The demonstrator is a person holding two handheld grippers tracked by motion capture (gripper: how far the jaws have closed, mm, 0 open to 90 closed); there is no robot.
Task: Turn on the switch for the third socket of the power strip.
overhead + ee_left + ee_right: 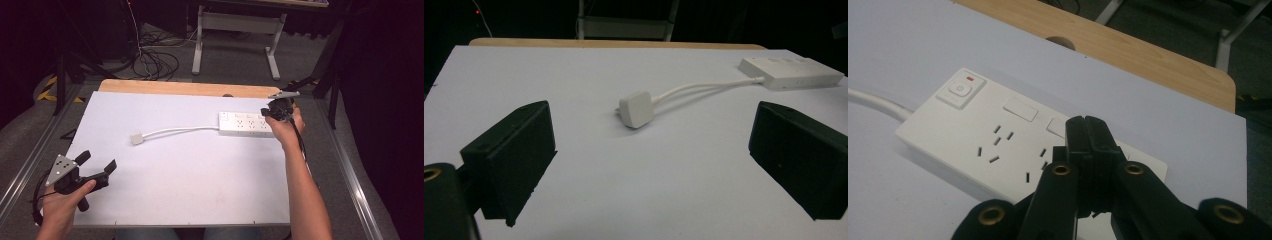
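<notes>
High view: long white plastic power strip (246, 123) lying flat near the far right of the white bench (175, 165). White cord running left to a square white plug (136, 139), loose on the bench, not in any socket. Right gripper (278, 109) over the strip's right end. Left gripper (95, 167) at the near left corner, well apart from the plug.

Left gripper view: jaws wide, nothing between them. Plug ahead, untouched.

Right gripper view: jaws shut tight, holding nothing, tips just above the strip's sockets, near a flat white button.

Looks like an early step: maybe pressing on the strip. Plug not yet picked up.
</notes>
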